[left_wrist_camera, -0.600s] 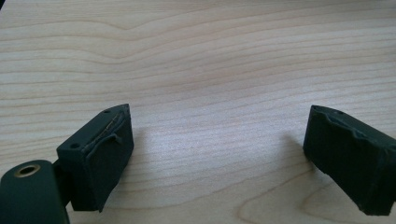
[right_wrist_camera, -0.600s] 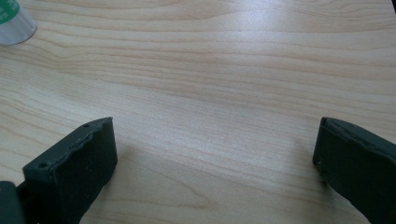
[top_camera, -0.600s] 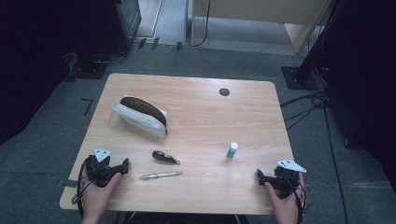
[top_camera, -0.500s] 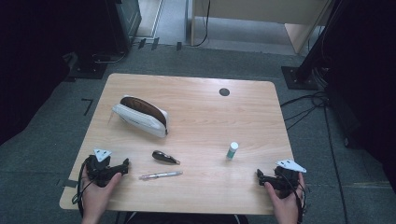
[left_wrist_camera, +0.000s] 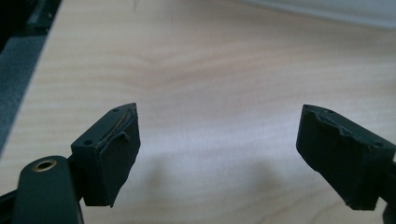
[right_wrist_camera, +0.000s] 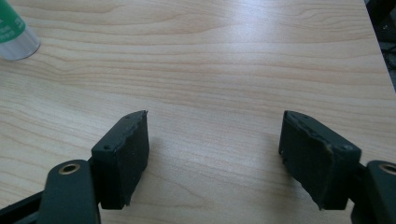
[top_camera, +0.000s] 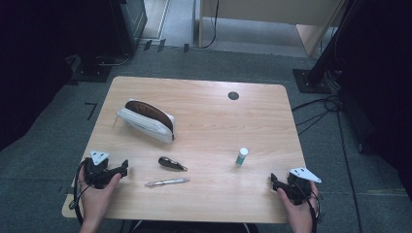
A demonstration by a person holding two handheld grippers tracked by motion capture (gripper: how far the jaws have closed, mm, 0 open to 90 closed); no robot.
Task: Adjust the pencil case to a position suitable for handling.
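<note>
Both claws are held spread and empty: left claw (top_camera: 122,168), right claw (top_camera: 274,181). Clear slim plastic pen (top_camera: 167,182) lies on light wooden worktop (top_camera: 209,121), long axis pointing toward the nearer left claw.

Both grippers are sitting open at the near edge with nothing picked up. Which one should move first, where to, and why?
Probably ease the left gripper forward and right toward the pen. Its fingers stand wide apart over bare wood, and the pen lies flat just beyond them, nearer than the open pencil case. The right gripper is also open, with the glue stick its nearest thing.
</note>
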